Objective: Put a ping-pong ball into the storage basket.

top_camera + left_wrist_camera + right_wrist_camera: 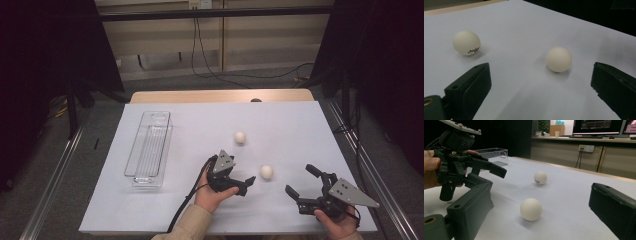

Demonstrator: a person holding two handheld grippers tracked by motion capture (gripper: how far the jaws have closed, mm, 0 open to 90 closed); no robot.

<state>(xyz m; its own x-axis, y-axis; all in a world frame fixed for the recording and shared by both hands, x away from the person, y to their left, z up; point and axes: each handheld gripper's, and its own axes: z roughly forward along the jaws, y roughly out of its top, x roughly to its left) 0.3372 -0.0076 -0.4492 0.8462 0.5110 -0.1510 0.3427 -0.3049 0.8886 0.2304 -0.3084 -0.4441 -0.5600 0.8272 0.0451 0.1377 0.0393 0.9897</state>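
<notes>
I have bare white tabletop (300, 130) all around the near ball (267, 172), which sits between my two tools, well in from every edge. My left tool (248, 184) is spread wide, just beside the ball and not touching it; my right tool (301, 181) is spread too, farther off near the front edge. The far ball (240, 137) lies apart behind. A clear tray (149, 145) stands well off at the left. My left tool's lower jaw is hard to make out from above.
</notes>
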